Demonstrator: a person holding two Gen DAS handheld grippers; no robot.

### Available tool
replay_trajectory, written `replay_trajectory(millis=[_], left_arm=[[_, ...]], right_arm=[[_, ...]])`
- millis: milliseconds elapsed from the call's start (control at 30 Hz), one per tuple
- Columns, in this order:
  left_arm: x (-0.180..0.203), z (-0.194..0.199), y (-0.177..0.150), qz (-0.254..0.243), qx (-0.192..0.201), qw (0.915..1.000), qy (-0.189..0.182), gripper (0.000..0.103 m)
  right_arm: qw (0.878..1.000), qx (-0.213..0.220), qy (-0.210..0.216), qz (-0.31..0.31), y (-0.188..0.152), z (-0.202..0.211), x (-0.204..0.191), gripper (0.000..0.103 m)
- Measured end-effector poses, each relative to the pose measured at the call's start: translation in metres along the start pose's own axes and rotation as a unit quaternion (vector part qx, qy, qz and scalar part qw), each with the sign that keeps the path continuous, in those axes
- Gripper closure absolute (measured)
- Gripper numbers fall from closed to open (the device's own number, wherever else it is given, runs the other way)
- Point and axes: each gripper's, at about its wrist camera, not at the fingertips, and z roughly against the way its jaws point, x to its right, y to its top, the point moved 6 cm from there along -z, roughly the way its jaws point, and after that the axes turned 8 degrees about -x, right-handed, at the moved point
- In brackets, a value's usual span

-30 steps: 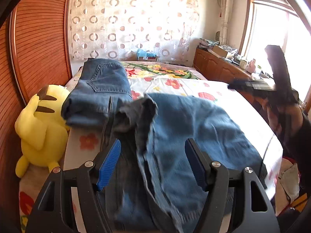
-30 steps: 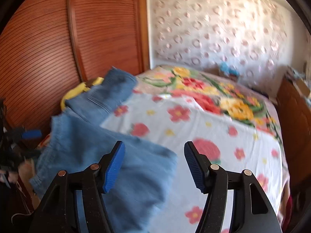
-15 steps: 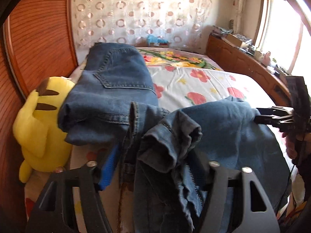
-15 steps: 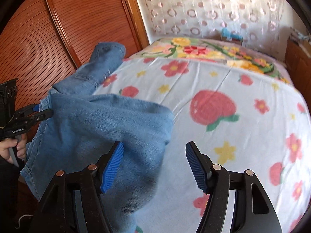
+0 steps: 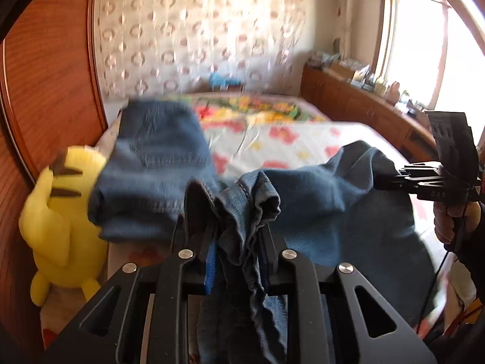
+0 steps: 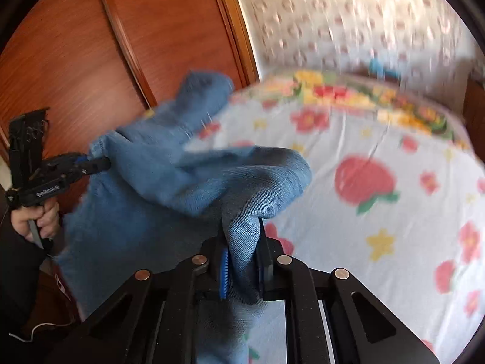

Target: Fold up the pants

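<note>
The left gripper (image 5: 239, 251) is closing its jaws on a bunched, crumpled edge of the blue denim pants (image 5: 327, 212), and the cloth sits squeezed between the blue pads with folds spilling above and below them. The right gripper (image 6: 242, 261) is likewise closing on a gathered fold of the same pants (image 6: 169, 188), whose lighter blue cloth bulges up out of the narrow gap between its pads.

The pants hang stretched between the two grippers above the near edge of the bed with the white, flower-printed sheet (image 5: 291, 142). In the left wrist view the right gripper (image 5: 391, 179) shows at the far right, pinching the cloth's edge, with the person's right hand (image 5: 454, 221) around its handle. In the right wrist view the left gripper (image 6: 97, 162) shows at the far left, biting the other edge, with the left hand (image 6: 36, 220) below it.

A second, darker pair of blue jeans (image 5: 154, 163), already folded, lies on the bed's left side, just beside a yellow plush toy (image 5: 57, 221) that leans against the reddish-brown wooden wardrobe (image 5: 45, 75). A curtain with a ring pattern (image 5: 197, 36) hangs behind the bed. Both views are blurred.
</note>
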Motion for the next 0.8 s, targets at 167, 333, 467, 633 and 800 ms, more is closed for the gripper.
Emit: replay_trajectory(millis=[167, 333, 467, 633, 800], left_arm=[[0.026, 0.04, 0.032, -0.01, 0.048, 0.9986, -0.022, 0.08], [0.053, 0.035, 0.064, -0.023, 0.057, 0.9971, -0.044, 0.08], [0.078, -0.008, 0.082, -0.031, 0.037, 0.9968, -0.064, 0.08], [0.097, -0.065, 0.093, -0.034, 0.006, 0.9979, -0.054, 0.079], [0.091, -0.107, 0.095, -0.03, -0.04, 0.998, -0.037, 0.07]], right_arm=[[0.998, 0.043, -0.021, 0.044, 0.017, 0.078, -0.023, 0.09], [0.994, 0.068, -0.077, 0.048, 0.022, 0.144, -0.009, 0.09], [0.99, 0.05, -0.126, 0.032, 0.016, 0.156, 0.03, 0.09], [0.986, 0.015, -0.167, -0.004, -0.001, 0.121, 0.091, 0.09], [0.982, -0.01, -0.179, -0.055, -0.015, 0.072, 0.129, 0.076]])
